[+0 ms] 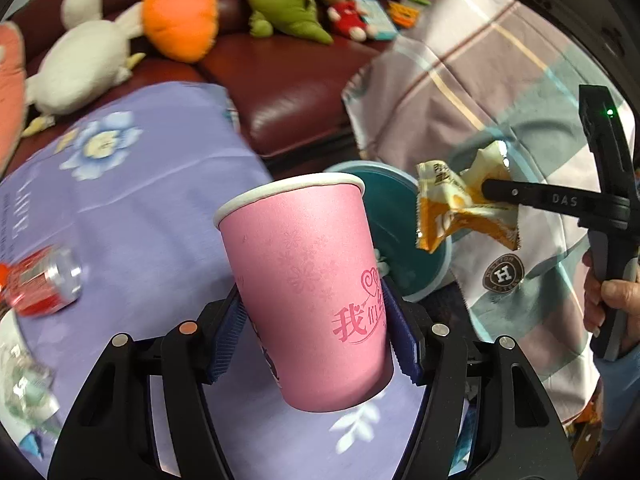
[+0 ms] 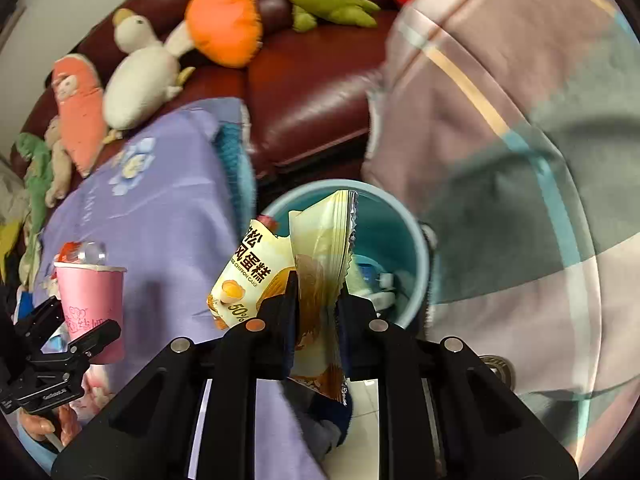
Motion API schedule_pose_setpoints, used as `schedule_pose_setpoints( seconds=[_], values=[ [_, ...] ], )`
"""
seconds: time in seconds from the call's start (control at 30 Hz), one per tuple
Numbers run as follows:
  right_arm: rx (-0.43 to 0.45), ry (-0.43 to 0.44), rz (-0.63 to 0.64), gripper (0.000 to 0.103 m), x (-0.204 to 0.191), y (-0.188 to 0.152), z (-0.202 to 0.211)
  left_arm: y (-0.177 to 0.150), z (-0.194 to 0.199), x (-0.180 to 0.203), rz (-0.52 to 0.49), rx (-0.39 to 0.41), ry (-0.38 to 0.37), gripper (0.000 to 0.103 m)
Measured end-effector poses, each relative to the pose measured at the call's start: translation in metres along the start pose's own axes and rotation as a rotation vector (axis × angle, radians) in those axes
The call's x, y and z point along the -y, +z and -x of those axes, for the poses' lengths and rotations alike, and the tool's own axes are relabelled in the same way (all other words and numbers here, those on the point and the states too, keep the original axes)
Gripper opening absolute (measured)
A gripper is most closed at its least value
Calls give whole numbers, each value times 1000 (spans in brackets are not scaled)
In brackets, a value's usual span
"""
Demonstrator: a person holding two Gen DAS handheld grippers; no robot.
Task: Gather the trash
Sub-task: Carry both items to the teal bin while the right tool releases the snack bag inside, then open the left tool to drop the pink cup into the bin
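Pink paper cup with a white rolled rim (image 1: 304, 292) sits clamped between the blue ribbed pads of the left gripper (image 1: 316, 340), lifted clear of the lavender floral tablecloth (image 1: 160, 208). Whether anything is inside it cannot be told; only the outer wall shows. Right gripper (image 2: 316, 320) pinches a crumpled yellow-and-orange foil cake wrapper (image 2: 320, 248), jaws nearly together on the thin film.

Progress, judged: two pieces of trash are picked up, neither is deposited yet. Both are held near the round teal plastic waste bin (image 2: 416, 240), which stands on the floor between the table edge and a pale plaid cloth (image 2: 500, 120). In the right wrist view the wrapper hangs in front of the bin's mouth; in the left wrist view the cup is beside it, on the table side.

Bin contents: some white and blue scraps (image 2: 378, 280) lie at the bottom, too small to identify. So some collecting appears already done.

Left on the table: a red drink can lying on its side (image 1: 44, 284) and a crushed clear plastic bottle (image 1: 24, 392) at the left edge. Plush toys on the dark red leather sofa (image 1: 288, 92) look like no part of the job.
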State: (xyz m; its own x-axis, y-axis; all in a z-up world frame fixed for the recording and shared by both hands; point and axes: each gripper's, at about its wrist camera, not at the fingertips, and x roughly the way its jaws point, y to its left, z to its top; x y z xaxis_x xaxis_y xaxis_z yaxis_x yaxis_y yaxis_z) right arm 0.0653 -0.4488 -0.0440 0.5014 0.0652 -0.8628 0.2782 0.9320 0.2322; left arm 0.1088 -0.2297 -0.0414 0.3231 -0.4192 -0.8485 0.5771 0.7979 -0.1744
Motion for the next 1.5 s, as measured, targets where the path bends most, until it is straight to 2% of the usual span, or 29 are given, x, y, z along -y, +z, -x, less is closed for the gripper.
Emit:
schedule_pose_setpoints(
  seconds=[0.1,0.2,0.27,0.33,0.4,0.47,0.63,1.0,1.07,1.13,1.2,1.5],
  values=[
    [-19,-19,-4,17,15,2,-14,9,-22,15,-19,-28,-11,65],
    [-28,-38,3,22,25,5,-26,14,-41,26,-32,-56,-19,65],
    [-28,-41,6,30,29,8,-33,19,-54,31,-36,-72,-21,65],
    [-33,-31,3,47,32,10,-40,22,-64,34,-38,-87,-26,65],
    [-37,-18,-3,49,33,10,-44,24,-71,37,-41,-97,-27,65],
    [-40,-11,-10,55,33,10,-45,24,-77,39,-45,-106,-28,65],
    [-39,-24,-10,74,37,8,-44,25,-89,41,-42,-119,-34,65],
    [-30,-60,-14,79,52,6,-27,35,-114,57,-67,-138,-48,68],
    [-29,-70,-19,79,55,7,-26,38,-117,58,-62,-135,-41,74],
    [-31,-75,-25,79,56,8,-25,39,-117,56,-53,-127,-28,86],
    [-35,-77,-24,80,55,8,-25,39,-115,52,-44,-116,-17,90],
    [-45,-81,10,80,34,8,-24,28,-102,31,-2,-115,-19,90]
  ],
)
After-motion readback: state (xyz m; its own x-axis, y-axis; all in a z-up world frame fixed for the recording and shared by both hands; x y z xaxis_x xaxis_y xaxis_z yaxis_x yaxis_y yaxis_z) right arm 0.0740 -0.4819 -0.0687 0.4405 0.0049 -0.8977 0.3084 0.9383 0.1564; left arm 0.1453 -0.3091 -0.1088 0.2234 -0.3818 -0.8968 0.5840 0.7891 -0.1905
